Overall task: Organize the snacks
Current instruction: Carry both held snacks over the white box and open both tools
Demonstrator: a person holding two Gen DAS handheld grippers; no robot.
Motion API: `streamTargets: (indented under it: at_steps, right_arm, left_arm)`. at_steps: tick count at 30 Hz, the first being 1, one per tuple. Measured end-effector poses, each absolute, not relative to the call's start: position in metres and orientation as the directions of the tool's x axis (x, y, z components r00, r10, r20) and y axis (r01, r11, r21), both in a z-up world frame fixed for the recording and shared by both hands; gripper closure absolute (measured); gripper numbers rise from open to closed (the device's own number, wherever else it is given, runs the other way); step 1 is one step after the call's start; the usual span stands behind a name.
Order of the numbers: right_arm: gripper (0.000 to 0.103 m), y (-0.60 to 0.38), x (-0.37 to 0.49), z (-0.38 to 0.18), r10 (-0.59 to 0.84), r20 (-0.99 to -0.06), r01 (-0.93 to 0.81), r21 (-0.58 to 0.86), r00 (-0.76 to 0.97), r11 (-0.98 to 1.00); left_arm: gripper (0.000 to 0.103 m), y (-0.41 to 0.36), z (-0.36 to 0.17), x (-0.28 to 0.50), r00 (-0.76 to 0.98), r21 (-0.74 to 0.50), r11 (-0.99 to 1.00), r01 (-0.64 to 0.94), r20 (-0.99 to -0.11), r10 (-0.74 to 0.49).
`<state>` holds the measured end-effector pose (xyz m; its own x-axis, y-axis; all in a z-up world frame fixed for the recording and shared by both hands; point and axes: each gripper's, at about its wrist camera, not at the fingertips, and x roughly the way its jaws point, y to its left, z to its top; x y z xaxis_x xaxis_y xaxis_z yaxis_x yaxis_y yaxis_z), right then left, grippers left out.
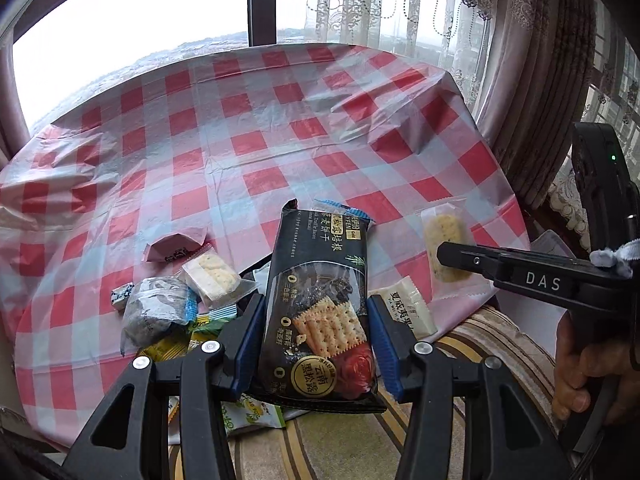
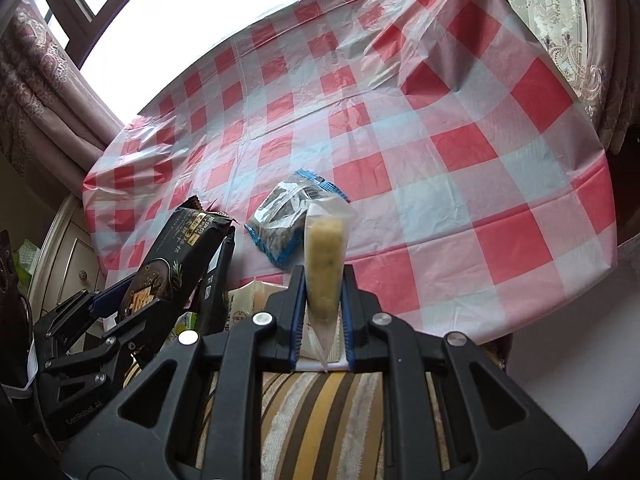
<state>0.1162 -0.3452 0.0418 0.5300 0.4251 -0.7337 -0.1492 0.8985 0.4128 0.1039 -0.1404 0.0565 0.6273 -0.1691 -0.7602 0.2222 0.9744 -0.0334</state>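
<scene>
Above the counter's [image 1: 280, 128] near edge, the left gripper [image 1: 316, 344] clamps a black cracker pack [image 1: 320, 300]; beside it, the right gripper [image 2: 322, 316] pinches a clear-wrapped yellow bar [image 2: 324, 264].

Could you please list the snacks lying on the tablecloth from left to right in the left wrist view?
Small checked candy → grey crinkled packet → clear-wrapped cracker → black cracker pack held in the left claw → white packet.

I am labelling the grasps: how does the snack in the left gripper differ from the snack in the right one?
The black cracker pack is wide, opaque and printed; the clear-wrapped bar is narrow, pale yellow and seen through its wrapper. The left gripper stands fairly wide on the pack; the right gripper is nearly closed on the bar. Both are held above the checkered tablecloth.
</scene>
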Motion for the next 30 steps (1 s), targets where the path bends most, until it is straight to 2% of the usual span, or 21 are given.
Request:
streamTargets:
  at_steps: [15, 27, 30]
  right_arm:
    - [0.083, -0.495, 0.07, 0.015, 0.243, -0.777, 0.15, 0.395, 0.58, 0.906]
    - [0.082, -0.558, 0.053, -0.01, 0.145, -0.815, 0.316, 0.372, 0.56, 0.873]
    - [0.081, -0.564, 0.053, -0.008, 0.119, -0.818, 0.331, 0.355, 0.563, 0.875]
  left_arm:
    - [0.052, -0.304, 0.05, 0.108, 0.473, -0.047, 0.83, 0.556, -0.803, -0.362]
    - [0.052, -0.41, 0.021, 0.109, 0.324, -0.023, 0.674, 0.738, -0.865, -0.384]
    - [0.049, -0.422, 0.017, 0.113, 0.309, -0.022, 0.656, 0.754, -0.87, -0.384]
